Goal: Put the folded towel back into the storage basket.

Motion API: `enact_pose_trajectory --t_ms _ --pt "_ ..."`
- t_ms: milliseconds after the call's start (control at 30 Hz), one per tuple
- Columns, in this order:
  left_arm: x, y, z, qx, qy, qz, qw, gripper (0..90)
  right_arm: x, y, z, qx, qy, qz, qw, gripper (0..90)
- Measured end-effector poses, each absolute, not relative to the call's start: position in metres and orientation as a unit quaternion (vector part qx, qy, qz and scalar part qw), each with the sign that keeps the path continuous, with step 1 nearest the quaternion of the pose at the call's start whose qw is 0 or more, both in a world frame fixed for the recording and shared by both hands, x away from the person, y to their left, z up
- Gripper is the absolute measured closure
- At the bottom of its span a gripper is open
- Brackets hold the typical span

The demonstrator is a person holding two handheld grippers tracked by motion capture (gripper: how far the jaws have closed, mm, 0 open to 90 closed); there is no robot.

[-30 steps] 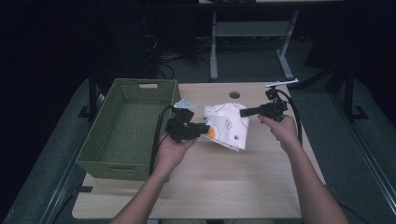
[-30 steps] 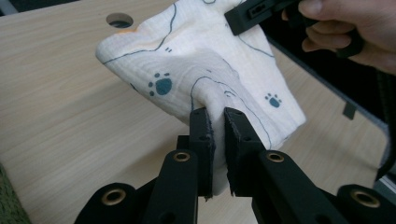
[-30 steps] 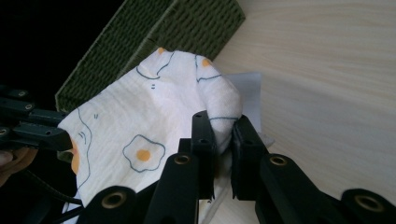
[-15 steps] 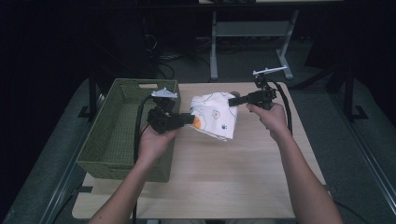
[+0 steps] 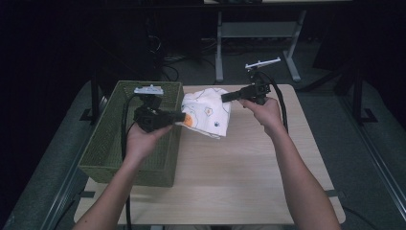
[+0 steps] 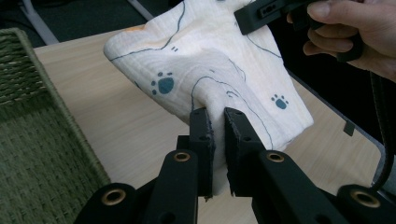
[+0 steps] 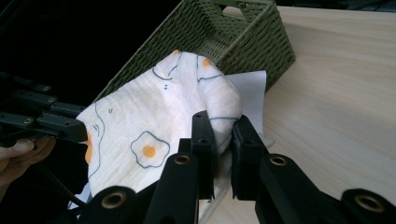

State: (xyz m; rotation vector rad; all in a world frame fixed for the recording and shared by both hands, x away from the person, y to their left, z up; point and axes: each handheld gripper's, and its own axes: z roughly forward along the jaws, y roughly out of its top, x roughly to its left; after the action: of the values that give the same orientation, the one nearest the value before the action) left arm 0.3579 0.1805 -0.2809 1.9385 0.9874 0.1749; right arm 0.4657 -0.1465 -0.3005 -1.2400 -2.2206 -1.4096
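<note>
A white cloth (image 5: pixel 207 111) printed with fried eggs and blue paw marks hangs in the air between my two grippers, above the table beside the basket. My left gripper (image 5: pixel 182 116) is shut on its left edge, and the fabric (image 6: pixel 219 79) bunches between the jaws. My right gripper (image 5: pixel 225 98) is shut on the upper right edge, a fold of cloth (image 7: pixel 159 121) pinched between its jaws. The other hand's gripper (image 6: pixel 261 14) crosses the top of the left gripper view.
A green woven basket (image 5: pixel 112 139) stands at the table's left side; its corner (image 7: pixel 243 37) is behind the cloth. The light wooden table (image 5: pixel 249 163) stretches to the right and front. A white sheet of paper (image 7: pixel 250 91) lies beside the basket. Metal table legs (image 5: pixel 220 48) stand behind.
Both grippers have lifted the cloth and carried it leftward and farther back, toward the basket. The left gripper now sits over the basket's right rim.
</note>
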Motion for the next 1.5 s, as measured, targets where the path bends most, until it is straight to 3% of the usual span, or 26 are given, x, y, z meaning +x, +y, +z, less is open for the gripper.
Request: enact_pose_trajectory --t_ms 1500 --pt "0.352 0.268 -0.274 0.765 0.431 0.087 0.470 82.7 0.485 -0.049 -0.281 -0.381 -0.785 -0.471 0.127 81.6"
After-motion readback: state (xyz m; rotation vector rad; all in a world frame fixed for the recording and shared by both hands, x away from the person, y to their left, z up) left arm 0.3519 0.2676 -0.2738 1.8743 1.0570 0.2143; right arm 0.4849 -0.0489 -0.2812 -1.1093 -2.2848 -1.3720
